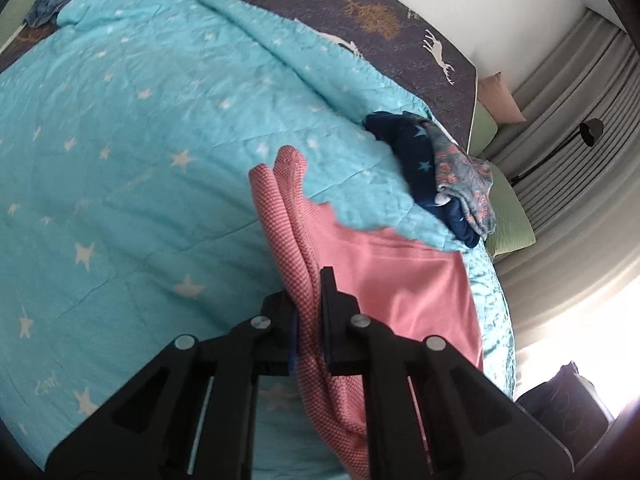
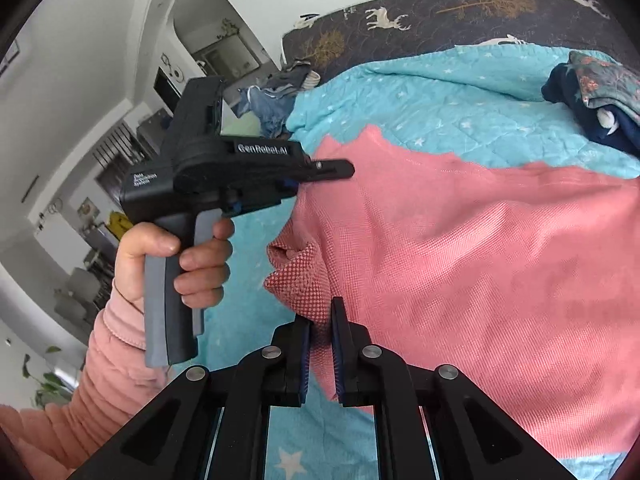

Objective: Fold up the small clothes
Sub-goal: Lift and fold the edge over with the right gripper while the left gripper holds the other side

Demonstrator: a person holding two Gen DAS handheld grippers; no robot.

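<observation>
While both hand-held grippers pinch it, the pink knit garment (image 2: pixel 480 260) hangs bunched.

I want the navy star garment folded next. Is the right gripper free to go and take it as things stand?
Probably not yet: the right gripper is shut on the pink garment. The navy star garment lies uncovered on the turquoise quilt, partly under a floral garment.

Pink waffle-knit garment (image 2: pixel 480 248) on turquoise white-starred quilt (image 1: pixel 140 140); navy star-print cloth (image 1: pixel 416 164); dark sheet (image 2: pixel 420 20) with white deer, gold trees
</observation>
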